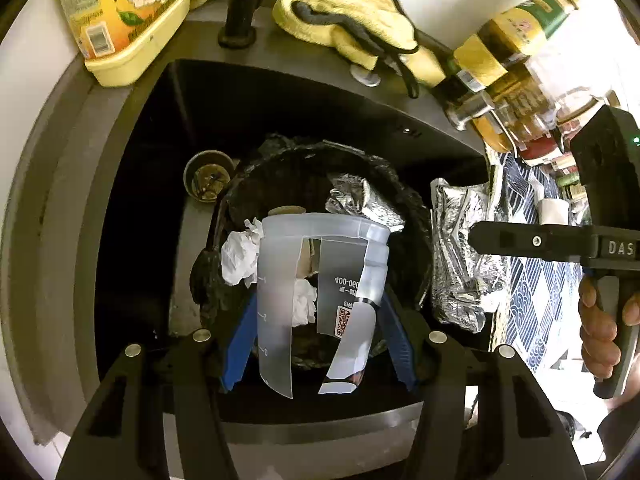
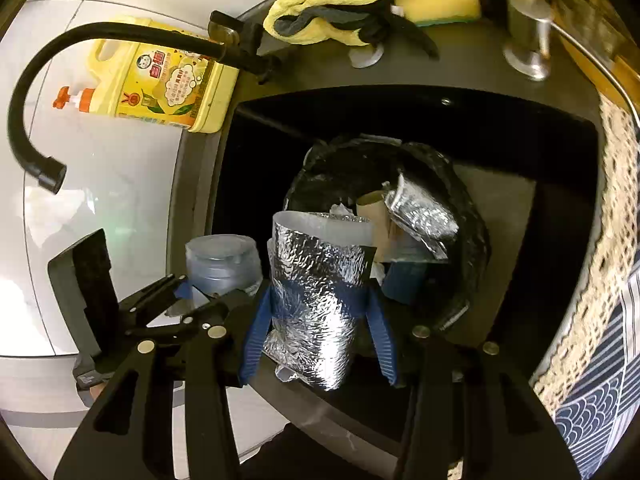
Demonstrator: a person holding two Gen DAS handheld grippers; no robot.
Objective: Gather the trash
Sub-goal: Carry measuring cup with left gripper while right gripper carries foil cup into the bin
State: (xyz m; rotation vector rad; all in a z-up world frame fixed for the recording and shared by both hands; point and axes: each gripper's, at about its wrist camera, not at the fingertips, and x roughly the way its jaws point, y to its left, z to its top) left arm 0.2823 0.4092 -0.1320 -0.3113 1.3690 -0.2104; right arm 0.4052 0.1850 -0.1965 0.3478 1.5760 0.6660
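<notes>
Left gripper clamps cup, right gripper clamps foil; both upright over sink.

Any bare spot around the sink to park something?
White counter under the faucet, beside the detergent bottle; dark sink floor left of the trash bin. Back ledge crowded: yellow cloth, bottles.
</notes>
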